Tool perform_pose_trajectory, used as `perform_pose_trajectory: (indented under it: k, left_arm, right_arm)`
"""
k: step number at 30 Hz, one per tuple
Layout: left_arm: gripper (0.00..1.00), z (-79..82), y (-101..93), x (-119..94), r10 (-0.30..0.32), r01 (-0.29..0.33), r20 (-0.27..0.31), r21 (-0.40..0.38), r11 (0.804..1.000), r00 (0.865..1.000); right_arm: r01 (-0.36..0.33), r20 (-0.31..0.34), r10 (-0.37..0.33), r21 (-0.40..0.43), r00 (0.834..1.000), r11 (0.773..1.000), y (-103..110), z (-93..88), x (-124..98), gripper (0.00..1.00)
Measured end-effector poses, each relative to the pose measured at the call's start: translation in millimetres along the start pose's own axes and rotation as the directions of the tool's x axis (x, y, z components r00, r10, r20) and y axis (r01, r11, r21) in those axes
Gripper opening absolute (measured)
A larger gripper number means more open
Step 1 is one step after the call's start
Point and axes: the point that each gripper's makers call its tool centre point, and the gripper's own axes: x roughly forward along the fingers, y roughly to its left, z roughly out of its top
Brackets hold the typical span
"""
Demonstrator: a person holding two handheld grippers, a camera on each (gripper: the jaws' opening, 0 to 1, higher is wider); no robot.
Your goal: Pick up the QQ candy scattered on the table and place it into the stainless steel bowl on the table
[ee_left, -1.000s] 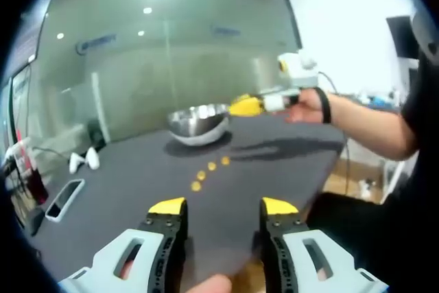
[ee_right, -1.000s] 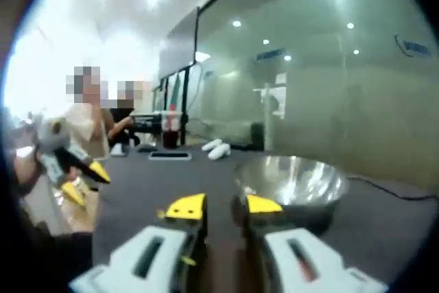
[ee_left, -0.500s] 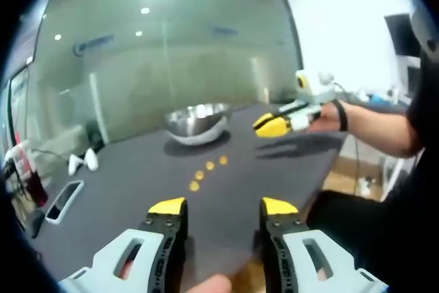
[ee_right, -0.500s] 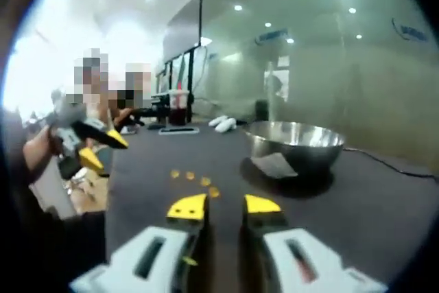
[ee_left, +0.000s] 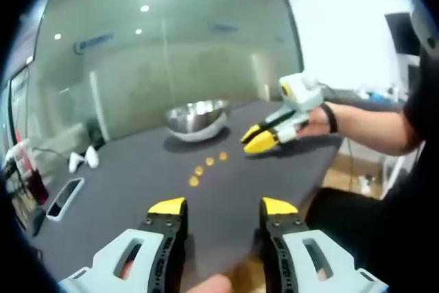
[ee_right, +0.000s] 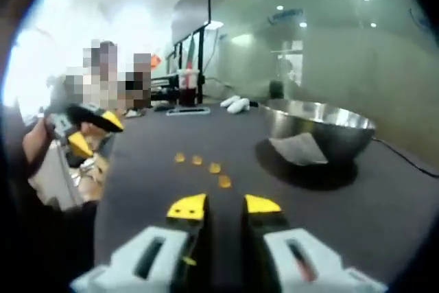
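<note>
QQ candy pieces (ee_right: 206,164) lie in a short row of four on the dark table (ee_right: 384,204), small yellow bits just in front of the stainless steel bowl (ee_right: 322,135), which stands upright and near enough that each piece needs only a short carry. In the left gripper view the same row (ee_left: 208,169) sits between you and the bowl (ee_left: 195,116). Your right gripper (ee_right: 225,205) points low along the tabletop with its jaws a narrow gap apart and nothing between them; in the left gripper view it (ee_left: 259,139) slants down toward the end of the row nearest the bowl, which reads as lining up for a pick. Your left gripper (ee_left: 223,206) hangs back at the table's near edge, jaws spread wide and empty, likely kept clear so the two tools do not crowd the same small targets. Because the pieces are tiny and flat on the surface, you will probably need the tips right down at the tabletop.
</note>
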Motion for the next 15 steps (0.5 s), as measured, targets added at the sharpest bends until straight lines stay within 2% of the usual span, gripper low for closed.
perform_pose_trajectory:
  k: [6, 8, 11, 15]
  left_arm:
    - [0.43, -2.5, 0.4, -2.9, 0.01, -0.01, -0.004, -0.009, 1.0, 1.0]
    - [0.43, -2.7, -0.4, -3.6, 0.011, -0.011, -0.005, -0.011, 1.0, 1.0]
    - [0.43, -1.5, 2.0, -6.8, 0.024, -0.024, -0.003, -0.012, 1.0, 1.0]
    - [0.43, 0.6, 9.7, -10.6, 0.048, -0.048, 0.013, -0.03, 0.998, 0.999]
  right_arm:
    - [-0.021, -0.03, 0.021, -0.009, 0.999, 1.0, -2.6, 0.8, 23.6, 0.21]
    - [-0.048, -0.039, 0.05, 0.045, 0.998, 0.998, 0.5, -0.9, 30.4, 0.21]
    - [-0.046, -0.065, 0.046, 0.005, 0.997, 0.999, 1.2, -2.8, 38.9, 0.21]
    - [-0.048, -0.074, 0.048, 0.006, 0.996, 0.999, 3.5, 0.0, 47.1, 0.19]
